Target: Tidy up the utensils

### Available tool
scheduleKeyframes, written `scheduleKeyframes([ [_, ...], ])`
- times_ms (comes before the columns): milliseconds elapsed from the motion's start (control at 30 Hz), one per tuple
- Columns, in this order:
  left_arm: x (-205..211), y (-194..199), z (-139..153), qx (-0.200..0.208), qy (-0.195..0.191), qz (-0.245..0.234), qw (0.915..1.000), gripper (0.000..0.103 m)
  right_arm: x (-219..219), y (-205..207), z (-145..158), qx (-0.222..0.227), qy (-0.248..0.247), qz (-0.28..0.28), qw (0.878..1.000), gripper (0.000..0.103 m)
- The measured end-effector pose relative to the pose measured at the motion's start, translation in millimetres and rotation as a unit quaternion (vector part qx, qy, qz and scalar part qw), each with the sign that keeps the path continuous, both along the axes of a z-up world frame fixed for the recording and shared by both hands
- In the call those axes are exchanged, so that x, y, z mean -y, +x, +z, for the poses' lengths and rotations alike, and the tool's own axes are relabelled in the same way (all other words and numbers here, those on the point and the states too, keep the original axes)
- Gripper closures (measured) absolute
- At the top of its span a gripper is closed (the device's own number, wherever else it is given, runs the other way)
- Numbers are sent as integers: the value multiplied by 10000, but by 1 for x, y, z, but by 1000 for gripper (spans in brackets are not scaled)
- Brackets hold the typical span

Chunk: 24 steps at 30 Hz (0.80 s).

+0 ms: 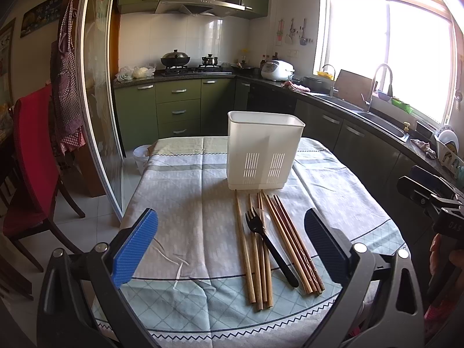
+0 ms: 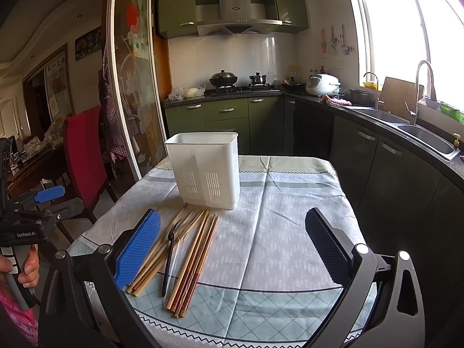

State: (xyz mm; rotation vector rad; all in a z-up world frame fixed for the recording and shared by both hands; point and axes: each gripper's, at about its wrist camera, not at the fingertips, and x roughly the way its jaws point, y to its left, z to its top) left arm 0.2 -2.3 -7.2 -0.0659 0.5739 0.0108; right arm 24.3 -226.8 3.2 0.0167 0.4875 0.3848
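Note:
A white slotted utensil holder [image 1: 265, 150] [image 2: 206, 168] stands upright on the table. In front of it lie several wooden chopsticks [image 1: 255, 261] [image 2: 194, 264], with a black plastic fork [image 1: 268, 243] [image 2: 170, 256] and a clear plastic spoon [image 1: 265, 217] resting on top of them. My left gripper [image 1: 232, 249] hovers open above the near part of the table, the utensils between its fingers' span. My right gripper [image 2: 233, 249] is open too, with the utensils by its left finger [image 2: 139, 249]. Neither holds anything.
The table wears a pale patterned cloth [image 1: 185, 203] [image 2: 284, 232]. A red-covered chair [image 1: 32, 159] [image 2: 84, 156] stands at the left beside a glass sliding door [image 1: 98, 92]. Dark counter with sinks [image 2: 411, 127] runs along the right. The other gripper and a hand show at each view's edge [image 1: 435, 203] [image 2: 26, 223].

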Motion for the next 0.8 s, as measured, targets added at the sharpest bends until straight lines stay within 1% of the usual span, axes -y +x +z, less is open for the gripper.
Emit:
scheduleKeyframes([
  [333,0,0,0,-2,-7,-1,10000,7,-2,2,-5,-42,-23,8,10000,4],
  [467,5,8,-2,-166,22,-70,9998,7,-4,6,-7,-135,-79,67,9999,4],
  [533,9,18,-5,-363,85,-132,9992,7,-5,12,-9,-287,-124,173,9994,4],
  [633,14,37,-14,-763,144,-196,9968,7,-7,25,-13,-567,-194,322,9977,4],
  [733,15,61,-29,-1322,119,-219,9909,7,-10,41,-21,-900,-301,433,9945,4],
  [800,15,77,-41,-1713,65,-254,9849,7,-13,51,-27,-1162,-404,532,9910,4],
])
